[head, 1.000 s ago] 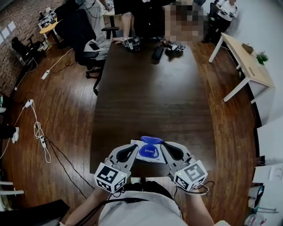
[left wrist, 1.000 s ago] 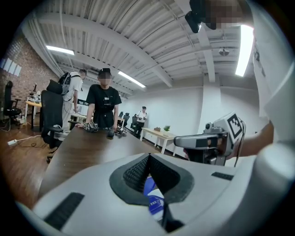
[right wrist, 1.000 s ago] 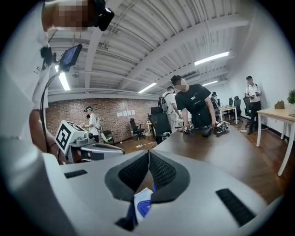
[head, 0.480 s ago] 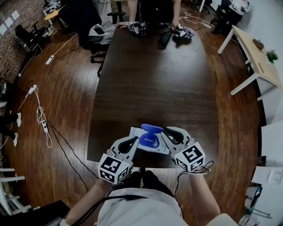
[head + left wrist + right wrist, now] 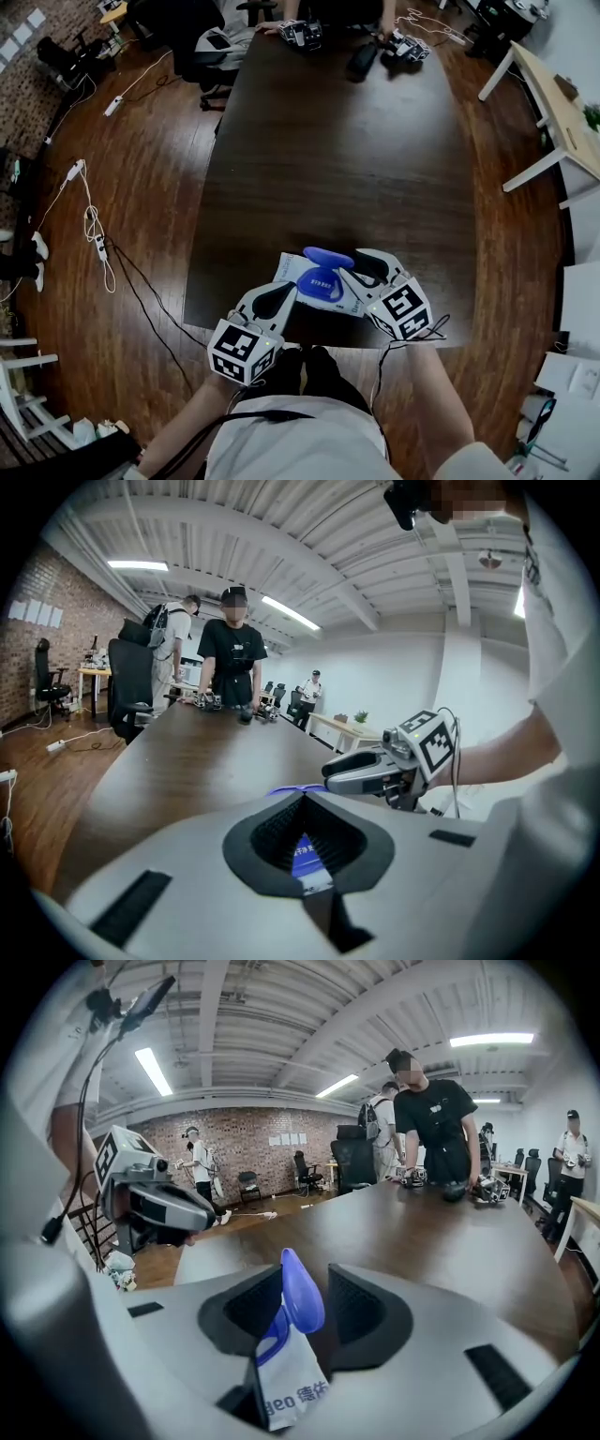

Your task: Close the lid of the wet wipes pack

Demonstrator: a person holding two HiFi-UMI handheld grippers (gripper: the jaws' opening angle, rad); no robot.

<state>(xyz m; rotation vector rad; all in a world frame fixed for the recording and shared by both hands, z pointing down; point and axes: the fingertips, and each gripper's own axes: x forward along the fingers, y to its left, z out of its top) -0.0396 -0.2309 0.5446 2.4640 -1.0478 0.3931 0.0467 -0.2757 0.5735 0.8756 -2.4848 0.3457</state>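
Right hand-held gripper [image 5: 350, 269] just opened around lid [image 5: 327, 255], left hand-held gripper [image 5: 288, 290] pinching pack [image 5: 298, 269]

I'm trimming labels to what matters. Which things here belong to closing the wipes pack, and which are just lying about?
Job: white wet wipes pack with its blue oval lid open; left gripper; right gripper.

Lying about: black devices at the far end of the dark wooden table; white power strips and cables on the floor; pale side desk.
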